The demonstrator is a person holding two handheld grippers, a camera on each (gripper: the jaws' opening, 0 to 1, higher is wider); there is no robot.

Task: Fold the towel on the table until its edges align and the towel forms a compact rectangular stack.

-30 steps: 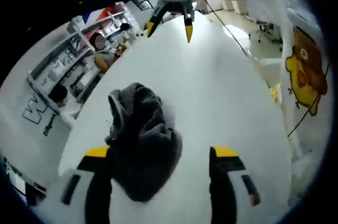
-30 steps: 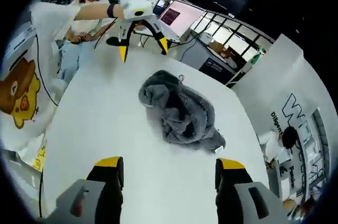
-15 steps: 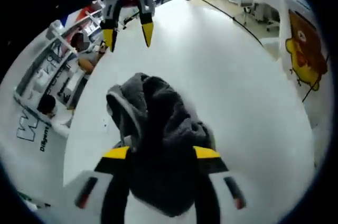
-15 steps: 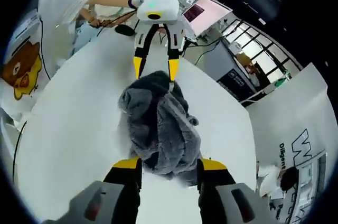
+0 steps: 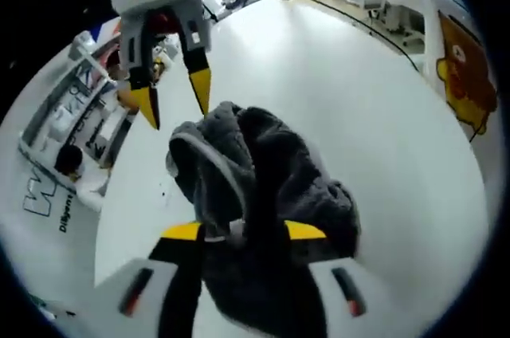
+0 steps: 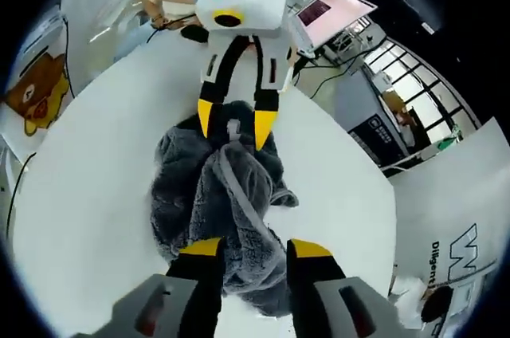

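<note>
The grey towel (image 5: 263,194) sits bunched on the white bench (image 5: 382,115) — left tool (image 5: 243,233) pinching its near edge, right tool (image 6: 247,249) pressed onto the opposite end. A second ago both tools hung wide apart — now they've closed in, gathering the towel taller.

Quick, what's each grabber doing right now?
Left gripper: shut on the grey towel.
Right gripper: shut on the grey towel too.
</note>
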